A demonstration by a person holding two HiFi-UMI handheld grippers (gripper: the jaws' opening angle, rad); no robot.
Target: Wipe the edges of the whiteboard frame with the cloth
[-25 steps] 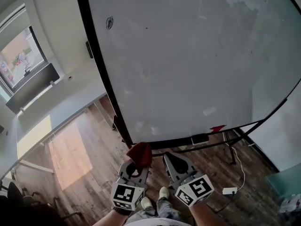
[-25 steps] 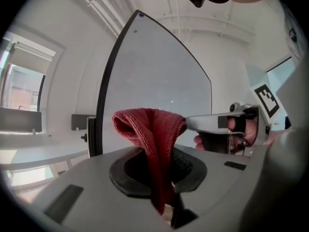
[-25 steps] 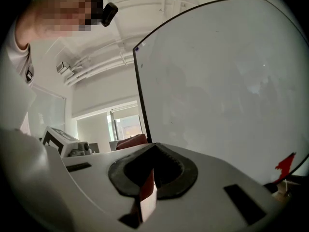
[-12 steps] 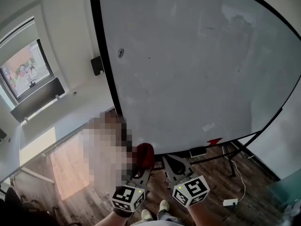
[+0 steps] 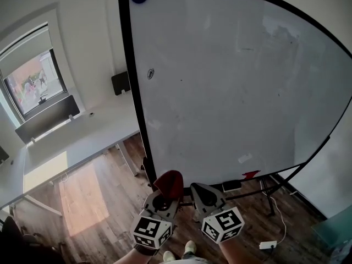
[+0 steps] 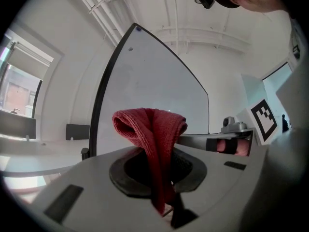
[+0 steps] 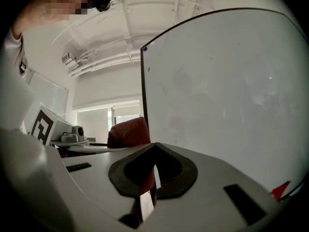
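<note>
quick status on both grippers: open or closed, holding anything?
Left gripper: closed on the red cloth.
Right gripper: closed, nothing between its jaws.

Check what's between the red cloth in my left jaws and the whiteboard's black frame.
Nothing: the left gripper view shows only open air between the red cloth and the black whiteboard frame.

Cloth [image 6: 153,129]: was red knit, coarse and ribbed, matt; whiteboard [image 5: 236,81]: showed a smooth white face, faintly glossy, smudged in patches; frame [image 5: 127,65]: was black, smooth, matt; left gripper [image 5: 164,194] and right gripper [image 5: 201,191]: wore pale grey matt plastic shells; floor [image 5: 99,197]: was brown wood plank.
</note>
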